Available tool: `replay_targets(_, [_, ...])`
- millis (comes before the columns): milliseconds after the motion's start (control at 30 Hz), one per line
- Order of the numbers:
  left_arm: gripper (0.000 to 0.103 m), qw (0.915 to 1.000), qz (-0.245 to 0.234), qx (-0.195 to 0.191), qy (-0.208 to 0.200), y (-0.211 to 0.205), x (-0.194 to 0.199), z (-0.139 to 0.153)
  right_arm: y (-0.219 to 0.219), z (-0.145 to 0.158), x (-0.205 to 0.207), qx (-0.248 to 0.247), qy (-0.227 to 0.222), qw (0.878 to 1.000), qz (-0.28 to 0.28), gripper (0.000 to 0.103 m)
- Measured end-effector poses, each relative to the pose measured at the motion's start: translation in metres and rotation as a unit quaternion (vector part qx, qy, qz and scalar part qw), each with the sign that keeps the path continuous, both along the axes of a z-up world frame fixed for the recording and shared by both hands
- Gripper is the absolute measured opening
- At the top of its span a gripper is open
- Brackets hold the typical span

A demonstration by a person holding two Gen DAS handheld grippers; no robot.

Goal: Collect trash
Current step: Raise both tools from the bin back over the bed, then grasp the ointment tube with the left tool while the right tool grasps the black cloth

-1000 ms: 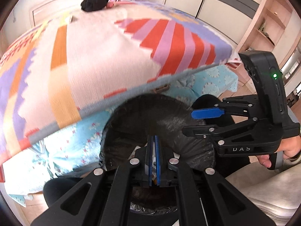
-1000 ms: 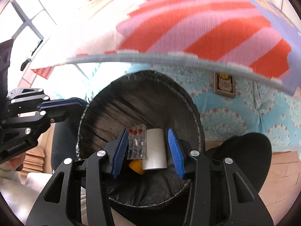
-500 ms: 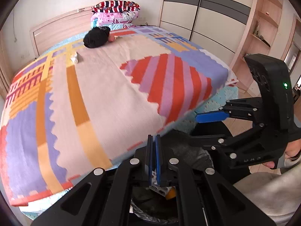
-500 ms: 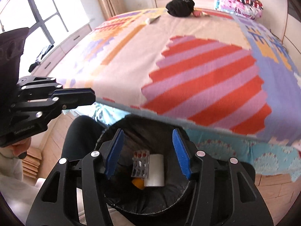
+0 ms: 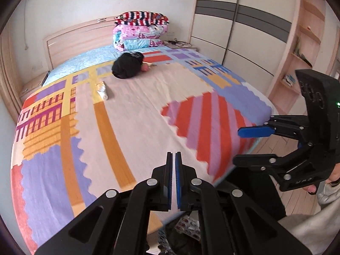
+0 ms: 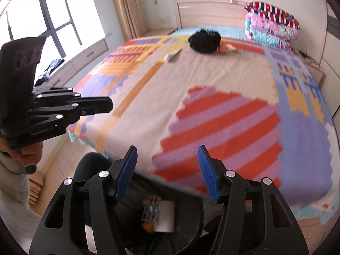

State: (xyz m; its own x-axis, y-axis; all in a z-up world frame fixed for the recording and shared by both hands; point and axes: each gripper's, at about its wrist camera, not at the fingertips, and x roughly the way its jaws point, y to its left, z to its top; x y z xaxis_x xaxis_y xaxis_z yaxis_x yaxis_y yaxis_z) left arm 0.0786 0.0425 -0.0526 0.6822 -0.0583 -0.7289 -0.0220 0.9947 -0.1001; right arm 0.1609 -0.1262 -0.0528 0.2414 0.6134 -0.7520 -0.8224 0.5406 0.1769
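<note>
A black-lined trash bin (image 6: 191,218) stands at the foot of the bed; in it lie a pill blister pack (image 6: 151,211), a white paper roll (image 6: 166,216) and an orange scrap (image 6: 148,227). The blister pack also shows in the left wrist view (image 5: 189,227). A crumpled tube (image 5: 102,89) lies far up the bed, also in the right wrist view (image 6: 172,56). A small pinkish piece (image 5: 146,67) lies beside a black bundle (image 5: 127,67). My left gripper (image 5: 172,180) is shut and empty. My right gripper (image 6: 166,170) is open and empty above the bin.
The bed has a colourful patterned blanket (image 5: 131,123). Folded quilts (image 5: 141,30) are stacked at the headboard. A wardrobe (image 5: 244,21) and shelves stand right of the bed, a window (image 6: 42,21) left. Wooden floor runs around the bed.
Both grippers have tilted up from looking into the bin toward the bed. The right gripper has stayed open, the left shut.
</note>
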Motion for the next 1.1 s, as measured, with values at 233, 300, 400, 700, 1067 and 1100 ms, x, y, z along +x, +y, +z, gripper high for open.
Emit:
replay_targets(233, [0.002, 0.9998, 0.02, 0.003, -0.003, 0.025, 0.025, 0.006, 0.024, 0.018, 0.034, 0.007, -0.03, 1.0, 0.003, 0.064])
replay_targets(300, [0.002, 0.9997, 0.024, 0.003, -0.004, 0.033, 0.032, 0.008, 0.033, 0.023, 0.046, 0.009, -0.041, 0.999, 0.002, 0.07])
replay_targets(400, [0.002, 0.9993, 0.036, -0.008, -0.003, 0.048, 0.045, 0.009, 0.043, 0.028, 0.06, 0.01, -0.049, 0.999, -0.002, 0.072])
replay_targets(700, [0.073, 0.9981, 0.049, -0.024, -0.029, 0.08, 0.072, 0.014, 0.09, 0.027, 0.115, -0.007, -0.084, 0.996, -0.012, 0.077])
replay_targets(1067, [0.073, 0.9961, 0.087, -0.012, -0.011, 0.118, 0.118, 0.005, 0.147, 0.025, 0.159, -0.008, -0.1, 0.995, 0.008, 0.077])
replay_targets(1100, [0.073, 0.9958, 0.091, -0.011, -0.009, 0.122, 0.124, 0.002, 0.15, 0.025, 0.161, -0.007, -0.098, 0.995, 0.009, 0.077])
